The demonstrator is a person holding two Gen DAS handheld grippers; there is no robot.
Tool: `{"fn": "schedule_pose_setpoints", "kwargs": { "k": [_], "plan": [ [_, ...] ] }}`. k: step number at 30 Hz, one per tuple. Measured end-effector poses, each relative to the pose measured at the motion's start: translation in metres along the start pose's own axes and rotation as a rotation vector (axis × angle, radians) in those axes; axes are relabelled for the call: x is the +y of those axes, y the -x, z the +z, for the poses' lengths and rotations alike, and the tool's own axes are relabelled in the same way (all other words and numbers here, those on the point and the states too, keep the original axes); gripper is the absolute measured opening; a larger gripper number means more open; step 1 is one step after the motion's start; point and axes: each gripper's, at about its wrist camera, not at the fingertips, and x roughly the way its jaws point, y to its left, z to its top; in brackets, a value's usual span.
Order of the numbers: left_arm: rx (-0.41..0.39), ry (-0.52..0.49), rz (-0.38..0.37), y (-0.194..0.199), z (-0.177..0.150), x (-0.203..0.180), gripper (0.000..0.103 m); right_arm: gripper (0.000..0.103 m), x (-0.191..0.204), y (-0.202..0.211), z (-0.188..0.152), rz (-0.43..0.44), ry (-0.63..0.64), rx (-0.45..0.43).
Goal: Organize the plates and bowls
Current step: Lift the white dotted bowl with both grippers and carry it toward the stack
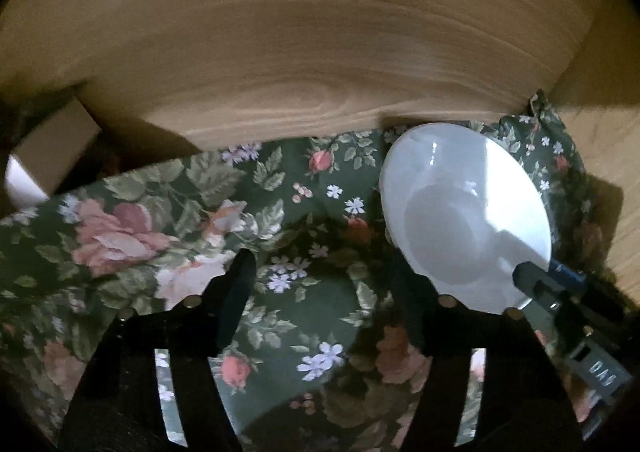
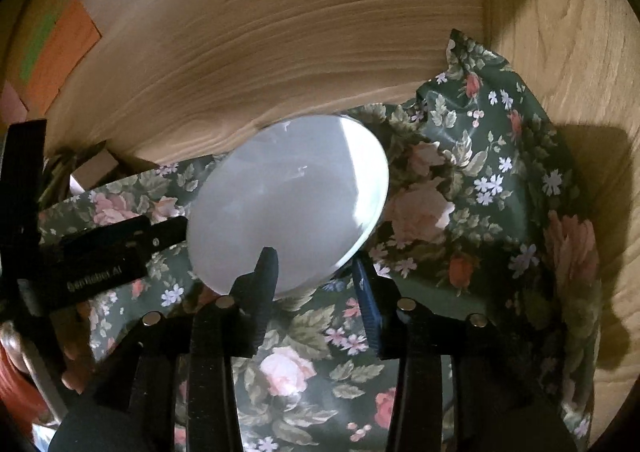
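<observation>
A wooden shelf (image 2: pixel 560 99) — pale, with strong grain — carries everything here: a back wall runs across the top of both views and a side wall closes it in on the right. Its floor is covered by a dark green cloth (image 1: pixel 304 292) printed with pink roses and small white flowers, rumpled and bunched up into the right-hand corner. On the cloth sits a white bowl (image 2: pixel 292 203) close to the back wall. At the far left edge of the cloth a brown box (image 1: pixel 52 147) stands — partly in shadow.
</observation>
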Motion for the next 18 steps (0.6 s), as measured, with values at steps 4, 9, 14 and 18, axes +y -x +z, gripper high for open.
{"fn": "schedule_pose_setpoints", "kwargs": {
  "k": [4,9,14,18],
  "plan": [
    [0.036,0.093,-0.057,-0.006,0.006,0.011,0.06,0.036,0.001,-0.002,0.001,-0.003,0.016,0.001],
    [0.029,0.115,-0.069,-0.006,0.006,0.008,0.06,0.036,-0.003,-0.002,0.003,-0.026,0.013,-0.019],
    [0.044,0.151,-0.103,-0.011,0.01,0.006,0.052,0.036,-0.008,-0.001,0.003,-0.026,-0.005,-0.022],
    [0.016,0.166,-0.114,0.001,0.012,0.006,0.052,0.036,-0.009,0.0,0.003,-0.037,-0.007,-0.035]
  ]
}}
